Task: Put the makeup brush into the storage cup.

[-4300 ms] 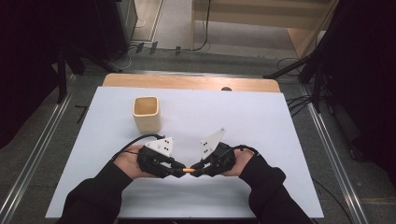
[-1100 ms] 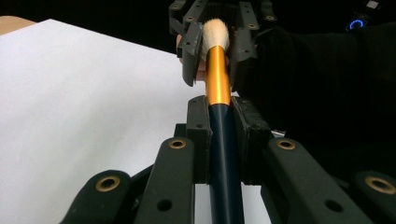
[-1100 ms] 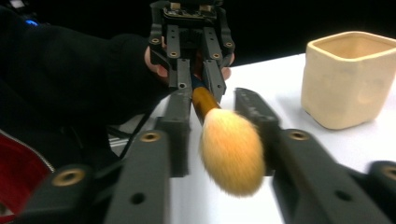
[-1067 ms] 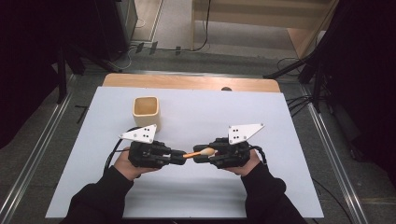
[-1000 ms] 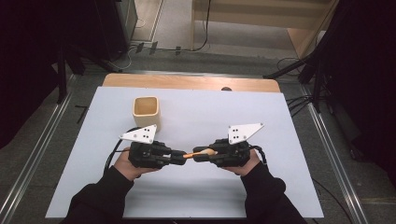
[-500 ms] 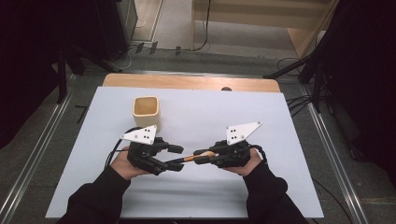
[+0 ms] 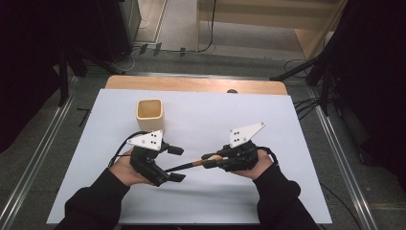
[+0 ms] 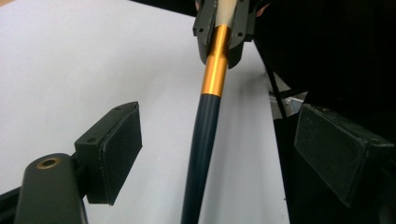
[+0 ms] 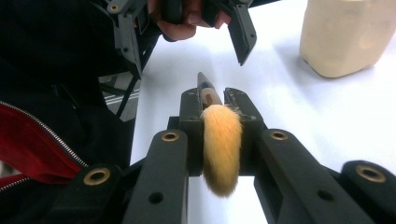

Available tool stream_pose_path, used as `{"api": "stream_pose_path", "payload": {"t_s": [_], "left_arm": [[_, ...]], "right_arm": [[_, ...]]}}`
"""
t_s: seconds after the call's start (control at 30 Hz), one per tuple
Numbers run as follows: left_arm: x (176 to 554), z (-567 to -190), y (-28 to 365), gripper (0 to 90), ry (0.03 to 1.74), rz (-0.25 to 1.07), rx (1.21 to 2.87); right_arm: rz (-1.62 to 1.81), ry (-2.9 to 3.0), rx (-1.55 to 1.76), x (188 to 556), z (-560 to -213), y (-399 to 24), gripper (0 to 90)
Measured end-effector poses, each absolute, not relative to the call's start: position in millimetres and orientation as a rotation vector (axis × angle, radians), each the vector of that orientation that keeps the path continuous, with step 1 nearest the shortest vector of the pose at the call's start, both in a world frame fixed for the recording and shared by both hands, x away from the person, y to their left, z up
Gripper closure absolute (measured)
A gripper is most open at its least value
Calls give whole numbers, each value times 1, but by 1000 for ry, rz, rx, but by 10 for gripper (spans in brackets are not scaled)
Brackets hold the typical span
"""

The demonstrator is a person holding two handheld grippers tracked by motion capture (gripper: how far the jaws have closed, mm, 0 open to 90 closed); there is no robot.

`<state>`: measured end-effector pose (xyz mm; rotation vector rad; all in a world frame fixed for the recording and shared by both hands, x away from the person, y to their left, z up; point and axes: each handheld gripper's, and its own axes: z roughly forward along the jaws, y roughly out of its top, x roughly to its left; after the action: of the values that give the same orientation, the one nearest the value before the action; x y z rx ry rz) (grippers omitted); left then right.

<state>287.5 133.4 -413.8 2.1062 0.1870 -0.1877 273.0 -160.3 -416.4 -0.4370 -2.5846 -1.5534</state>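
Left claw [image 7: 173,163] had just been opening, and its two pads [image 8: 119,142] stood released on either side of the brush [image 7: 191,165], whose dark handle ran between them without touching either. Right claw [image 7: 209,159] was clenched on the brush at its gold ferrule, with the pale orange bristles [image 9: 221,144] bulging out behind its pads toward that hand. This looked like a handover just completed: the brush had passed from left to right and hung above the white table [image 7: 287,143], handle pointing at the left hand [image 7: 125,167]. Next, the left claw would likely need to draw back clear of the handle so the right could carry the brush, probably to the cream cup [image 7: 150,115] standing farther back. Both forearms came in low, the claws level and facing each other.
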Motion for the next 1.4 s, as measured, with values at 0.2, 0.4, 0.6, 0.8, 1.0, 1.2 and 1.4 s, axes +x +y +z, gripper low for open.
{"api": "stream_pose_path", "payload": {"t_s": [0.2,0.4,0.6,0.8,1.0,1.2,1.4], "left_arm": [[287,-417,127,216,181,-169,2162],[286,-415,122,323,172,-165,2180],[284,-419,115,445,149,-161,2252],[282,-422,110,555,126,-145,2299],[283,-420,111,676,141,-128,2295],[284,-419,113,755,111,-126,2300],[282,-419,111,787,88,-119,2305]], "right_arm": [[-1524,-2599,-434,274,-417,-155,794],[-1503,-2606,-419,273,-416,-150,793],[-1484,-2608,-407,273,-415,-145,794],[-1470,-2615,-392,272,-415,-140,793],[-1464,-2614,-389,272,-416,-139,793],[-1455,-2610,-403,273,-416,-138,793],[-1456,-2601,-409,274,-416,-139,789]]}}
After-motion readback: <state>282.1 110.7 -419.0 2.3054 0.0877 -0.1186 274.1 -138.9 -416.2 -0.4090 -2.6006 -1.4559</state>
